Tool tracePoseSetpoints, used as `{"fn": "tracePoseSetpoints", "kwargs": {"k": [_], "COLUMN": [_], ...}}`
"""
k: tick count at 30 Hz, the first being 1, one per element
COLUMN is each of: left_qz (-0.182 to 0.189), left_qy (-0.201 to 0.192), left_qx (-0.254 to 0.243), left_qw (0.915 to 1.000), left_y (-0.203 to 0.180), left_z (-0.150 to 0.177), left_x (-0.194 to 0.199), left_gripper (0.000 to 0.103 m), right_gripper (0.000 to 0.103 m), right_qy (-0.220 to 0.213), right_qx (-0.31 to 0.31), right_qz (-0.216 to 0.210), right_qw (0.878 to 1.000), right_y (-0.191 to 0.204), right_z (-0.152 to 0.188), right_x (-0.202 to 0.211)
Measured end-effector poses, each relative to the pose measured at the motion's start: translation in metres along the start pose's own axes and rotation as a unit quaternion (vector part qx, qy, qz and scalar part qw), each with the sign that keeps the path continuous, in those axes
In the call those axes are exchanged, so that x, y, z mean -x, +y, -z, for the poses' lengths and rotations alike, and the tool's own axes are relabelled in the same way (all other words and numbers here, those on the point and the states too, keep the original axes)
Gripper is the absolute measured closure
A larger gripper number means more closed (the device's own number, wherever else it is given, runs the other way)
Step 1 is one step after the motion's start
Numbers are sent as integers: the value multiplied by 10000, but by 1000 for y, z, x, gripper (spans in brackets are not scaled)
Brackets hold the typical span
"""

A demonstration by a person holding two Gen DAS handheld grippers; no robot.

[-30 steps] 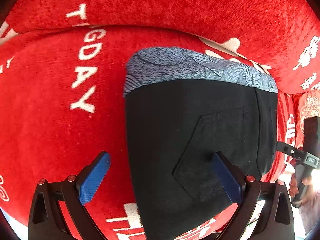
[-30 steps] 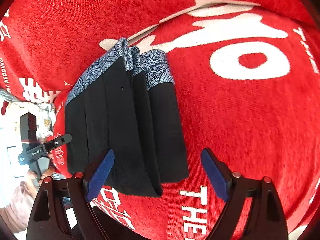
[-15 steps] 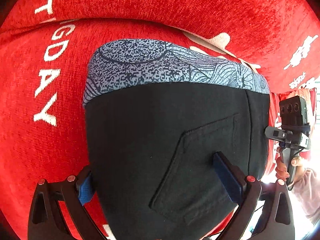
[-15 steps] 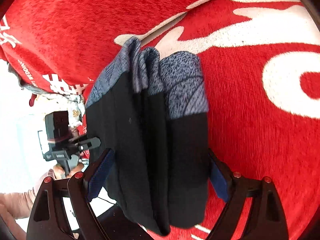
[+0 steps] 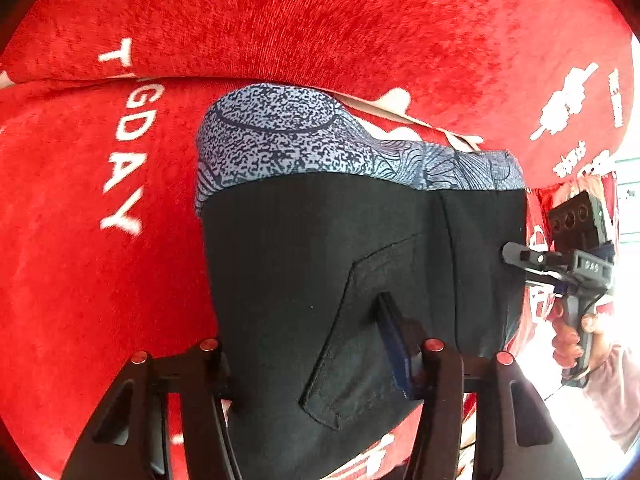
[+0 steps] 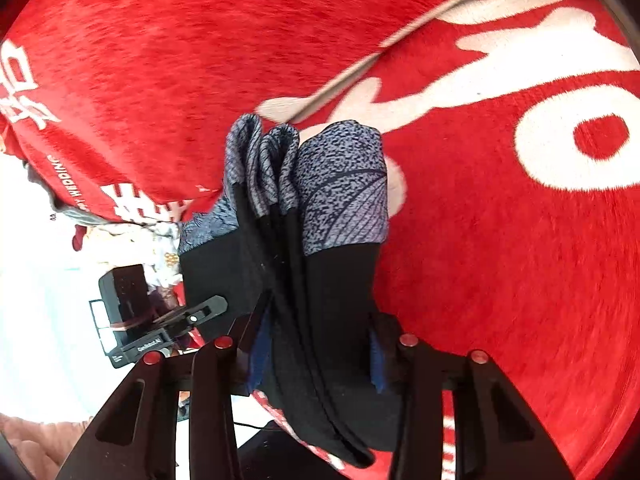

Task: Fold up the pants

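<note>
Left wrist view: pants [image 5: 320,272] folded into a thick black bundle on the red blanket [image 5: 100,280], patterned grey waistband [image 5: 304,148] at the far end of the pants, pocket face turned toward the lens. Left gripper [image 5: 304,344] clamped on the near end of the pants, one blue pad [image 5: 394,344] pressed onto the pocket, the other hidden behind the cloth. Further right, at the right edge of the pants, right gripper [image 5: 520,258] seen side-on, biting that edge, hand [image 5: 568,336] on its handle. Right wrist view: left gripper [image 6: 200,312] at the left edge of the pants [image 6: 332,320], tip against the black cloth; right gripper [image 6: 316,356] pinching the stacked layers edge-on, fingers [image 6: 260,356] drawn in against both faces. Long axis of the pants running away from both sets of fingers, straight toward the waistband [image 6: 340,184]. Both grips at the near end of the pants, side by side, neither clearly nearer. Probably a lift or carry of the finished fold next, so level, matched travel needed; risk of loose layers fanning open at the waistband end.
</note>
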State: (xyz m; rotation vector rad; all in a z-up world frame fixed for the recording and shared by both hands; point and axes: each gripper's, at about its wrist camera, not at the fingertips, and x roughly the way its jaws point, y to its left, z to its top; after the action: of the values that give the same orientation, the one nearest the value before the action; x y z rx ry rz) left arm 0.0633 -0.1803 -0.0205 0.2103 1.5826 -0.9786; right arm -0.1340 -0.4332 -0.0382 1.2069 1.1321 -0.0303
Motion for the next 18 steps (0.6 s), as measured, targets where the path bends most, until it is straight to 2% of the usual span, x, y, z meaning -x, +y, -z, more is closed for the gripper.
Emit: {"fn": "tracePoseSetpoints", "kwargs": {"k": [7,12,14,16,18], "left_qz": [-191,-505,-755,-865,-867], "left_qy": [-6,54,147,110,-32], "left_qx": [-24,181,294,383,500], "left_qw": [9998,9985,9966,9955,9950], "left_y": [24,69,87,104,116], "left_z": [41,68,74,78,78], "left_x": [43,53,44,40,38], "left_gripper": [47,46,41,19,8], "right_gripper": [59,59,59,59,54], "right_qy": [187,234,280,261,167], "right_qx": [-23,-160,-277,-211,-252], "right_qz": [-291,-415,-371,-85,98], "right_qw": [9994,9987,9985,9994,9995], "right_y": [37,42,36,35,26], "right_z": [50,78,85,87,85], "right_x": [-21,-59,-74,-90,-90]}}
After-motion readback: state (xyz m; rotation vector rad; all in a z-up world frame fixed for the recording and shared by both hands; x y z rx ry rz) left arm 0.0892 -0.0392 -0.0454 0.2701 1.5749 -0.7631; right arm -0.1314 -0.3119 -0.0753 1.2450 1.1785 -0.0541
